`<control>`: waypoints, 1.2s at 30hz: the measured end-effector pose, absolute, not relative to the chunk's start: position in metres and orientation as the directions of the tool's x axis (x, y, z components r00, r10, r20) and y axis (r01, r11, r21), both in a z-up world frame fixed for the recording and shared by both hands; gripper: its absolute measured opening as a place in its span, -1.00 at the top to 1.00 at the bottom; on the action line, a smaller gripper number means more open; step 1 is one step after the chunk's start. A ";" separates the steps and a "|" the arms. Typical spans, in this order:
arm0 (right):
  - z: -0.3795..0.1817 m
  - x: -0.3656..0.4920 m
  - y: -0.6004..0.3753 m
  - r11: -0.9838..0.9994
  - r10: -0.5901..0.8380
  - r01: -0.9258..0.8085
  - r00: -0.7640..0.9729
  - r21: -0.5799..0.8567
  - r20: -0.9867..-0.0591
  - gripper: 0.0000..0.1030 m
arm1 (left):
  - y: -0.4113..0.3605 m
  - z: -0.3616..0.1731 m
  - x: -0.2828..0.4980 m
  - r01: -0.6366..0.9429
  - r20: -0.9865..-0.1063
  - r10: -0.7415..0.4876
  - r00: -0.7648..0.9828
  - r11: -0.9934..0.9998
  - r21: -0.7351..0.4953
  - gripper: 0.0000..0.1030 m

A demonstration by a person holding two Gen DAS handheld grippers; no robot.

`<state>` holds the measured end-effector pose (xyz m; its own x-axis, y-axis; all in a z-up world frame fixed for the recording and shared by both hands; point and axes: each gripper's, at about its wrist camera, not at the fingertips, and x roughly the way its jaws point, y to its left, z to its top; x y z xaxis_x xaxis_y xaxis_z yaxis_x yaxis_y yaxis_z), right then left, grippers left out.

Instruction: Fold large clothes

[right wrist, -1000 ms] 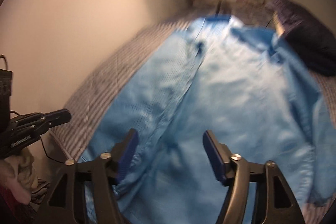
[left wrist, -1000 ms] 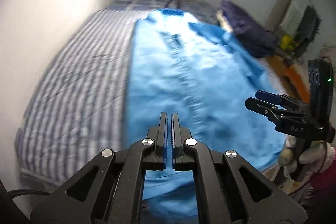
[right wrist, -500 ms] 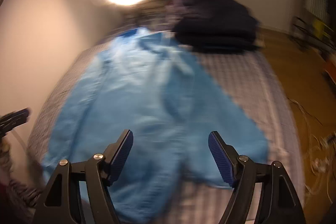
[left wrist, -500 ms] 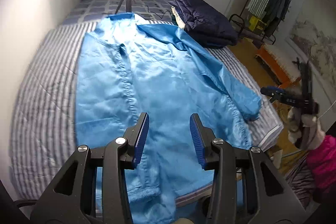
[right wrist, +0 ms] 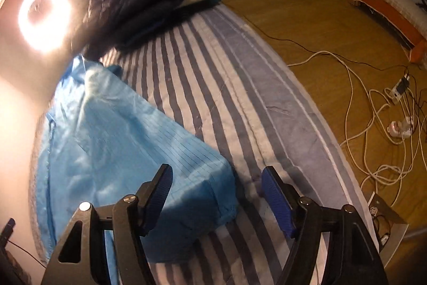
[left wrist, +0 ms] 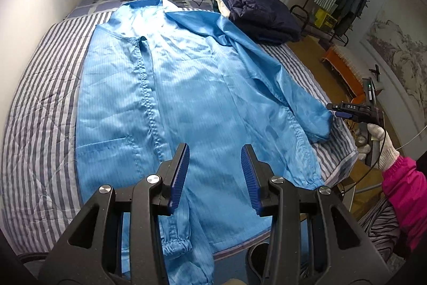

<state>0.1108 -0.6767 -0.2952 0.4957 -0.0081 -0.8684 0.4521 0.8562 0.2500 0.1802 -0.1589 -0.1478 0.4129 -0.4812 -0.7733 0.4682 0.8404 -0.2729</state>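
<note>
Left wrist view: my left gripper point(left wrist: 214, 175), shut a sec ago, now stands open & empty over the blue coat point(left wrist: 186, 87), laid flat on the striped bed point(left wrist: 34, 111).

Right wrist view: my right gripper point(right wrist: 216, 194), open & empty, has swung to the coat's sleeve cuff point(right wrist: 202, 194); prob. next: fold sleeve inward.

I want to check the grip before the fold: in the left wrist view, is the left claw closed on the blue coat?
No: the left claw stands open above the blue coat, with nothing between its pads.
</note>
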 end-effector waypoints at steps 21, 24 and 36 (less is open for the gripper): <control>-0.204 0.092 -0.533 0.988 0.034 0.092 0.663 0.127 -0.748 1.00 | -0.119 -0.145 0.180 0.397 -0.763 -0.438 0.477 0.881 -0.258 0.21; -0.201 0.086 -0.473 0.995 0.100 -0.072 0.664 0.069 -0.741 1.00 | -0.113 -0.147 0.179 0.383 -0.763 -0.429 0.483 0.888 -0.256 0.21; -0.272 0.050 -0.305 0.819 0.230 -0.569 0.449 -0.078 -0.863 1.00 | -0.095 -0.172 0.180 0.319 -0.785 -0.441 0.436 0.891 -0.323 0.21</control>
<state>0.0503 -0.3051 -0.2722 0.4490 0.2302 -0.8634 -0.5689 0.8187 -0.0776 0.1796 -0.0951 -0.1724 0.4359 -0.4410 -0.7845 0.3193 0.8908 -0.3234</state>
